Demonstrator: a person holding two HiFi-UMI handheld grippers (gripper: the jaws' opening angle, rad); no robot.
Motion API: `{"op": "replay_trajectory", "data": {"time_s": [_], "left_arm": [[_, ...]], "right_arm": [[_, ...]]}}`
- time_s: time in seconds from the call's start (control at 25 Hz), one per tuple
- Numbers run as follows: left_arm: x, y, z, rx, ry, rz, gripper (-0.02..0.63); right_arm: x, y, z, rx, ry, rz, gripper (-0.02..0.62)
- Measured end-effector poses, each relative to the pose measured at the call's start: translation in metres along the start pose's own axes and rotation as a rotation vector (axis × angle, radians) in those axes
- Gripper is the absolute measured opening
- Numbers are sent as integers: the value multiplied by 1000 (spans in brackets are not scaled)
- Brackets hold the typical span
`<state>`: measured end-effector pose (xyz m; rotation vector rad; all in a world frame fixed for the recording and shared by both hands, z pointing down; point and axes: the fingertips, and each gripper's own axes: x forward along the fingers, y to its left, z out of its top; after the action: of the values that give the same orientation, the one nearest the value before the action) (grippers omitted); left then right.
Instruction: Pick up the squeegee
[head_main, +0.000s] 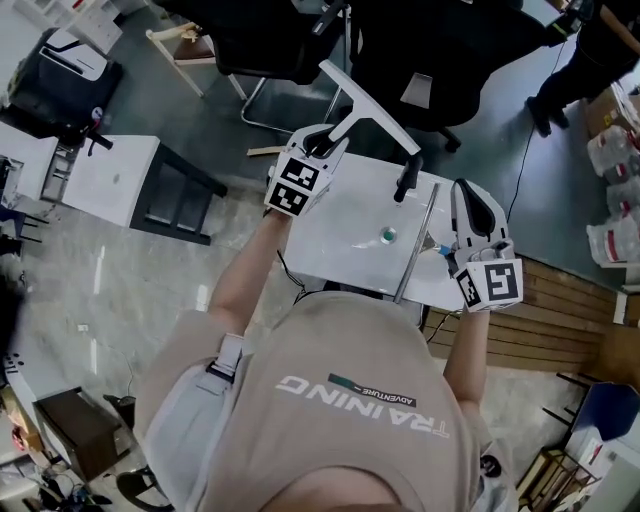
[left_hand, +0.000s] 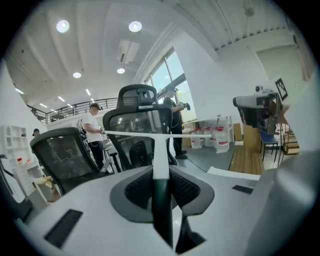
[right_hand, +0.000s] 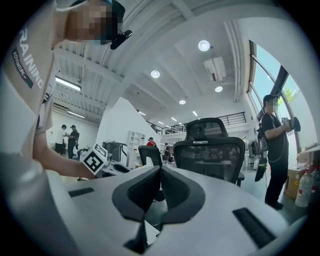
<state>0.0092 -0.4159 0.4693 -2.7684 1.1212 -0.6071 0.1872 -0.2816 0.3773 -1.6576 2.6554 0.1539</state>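
Squeegee (head_main: 372, 108) held in the air at the white bench's (head_main: 345, 235) 12 o'clock edge.
The left gripper (left_hand: 161, 186) has its jaws clamped on the squeegee's dark handle, the long blade crosswise beyond them. The right gripper (right_hand: 159, 185), jaws closed on nothing, is at the bench's 3 o'clock edge, beside a metal rod (head_main: 415, 245).

Bright, even light from ceiling lamps (left_hand: 135, 26) and windows (left_hand: 167, 80); gripper views bulge, corners black; near squeegee (left_hand: 161, 160) soft.
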Motion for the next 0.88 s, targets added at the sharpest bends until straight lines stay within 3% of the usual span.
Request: {"op": "replay_trajectory", "data": {"time_s": [0.24,0.44,0.6,0.88], "left_arm": [[-31,3,47,-10,-80,58,97],[-57,11,77,-87,-175,95,97],[-81,22,91,-71,-217,163,97],[-99,22,107,-93,-258,161,97]], "right_arm": [[3,6,23,-32,-45,20,32],[9,12,42,-50,-78,37,32],[17,18,52,-44,-102,46,32],[18,25,65,-59,-120,59,32]]}}
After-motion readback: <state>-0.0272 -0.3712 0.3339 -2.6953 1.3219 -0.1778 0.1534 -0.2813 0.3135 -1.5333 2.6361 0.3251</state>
